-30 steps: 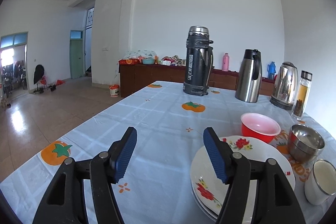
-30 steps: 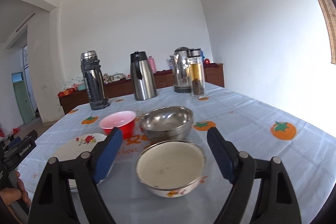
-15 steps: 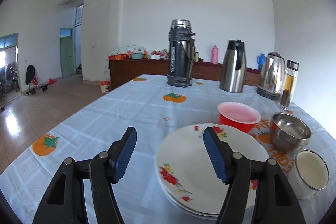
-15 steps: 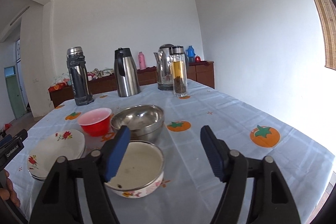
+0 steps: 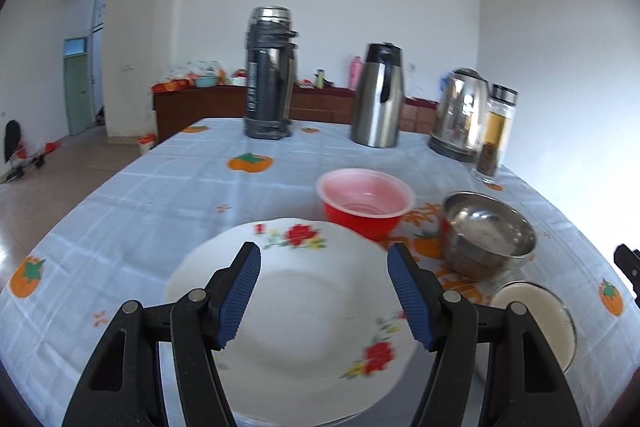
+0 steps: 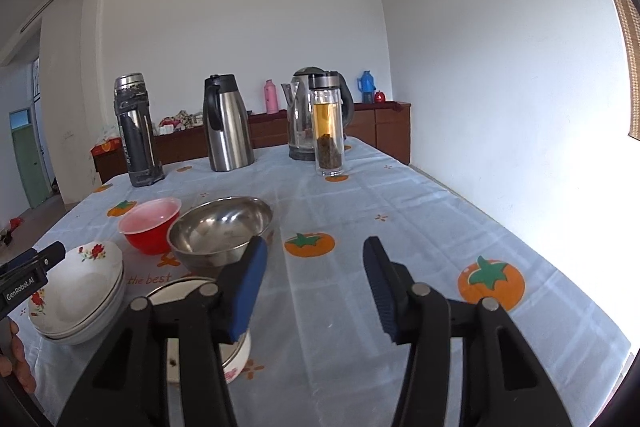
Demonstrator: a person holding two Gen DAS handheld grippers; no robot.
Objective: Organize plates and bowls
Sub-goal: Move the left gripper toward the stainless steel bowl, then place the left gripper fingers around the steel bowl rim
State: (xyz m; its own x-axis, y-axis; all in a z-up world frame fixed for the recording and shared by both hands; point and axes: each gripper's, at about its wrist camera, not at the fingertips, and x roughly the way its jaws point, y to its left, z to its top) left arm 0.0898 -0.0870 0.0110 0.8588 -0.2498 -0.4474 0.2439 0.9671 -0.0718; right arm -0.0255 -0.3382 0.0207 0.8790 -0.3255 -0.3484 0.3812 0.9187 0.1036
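Note:
A stack of white plates with red flowers lies on the tablecloth; it also shows in the right wrist view. My left gripper is open and empty right above the stack. Behind it stand a red bowl, a steel bowl and a white enamel bowl. My right gripper is open and empty, with the enamel bowl under its left finger and the steel bowl and red bowl beyond.
At the table's far end stand a dark thermos, a steel jug, an electric kettle and a glass tea bottle. The tablecloth has orange fruit prints. A wooden sideboard stands by the wall.
My left gripper has swung right, over the plate stack. My right gripper has shifted right, so the enamel bowl now lies under its left finger. Both stay open.

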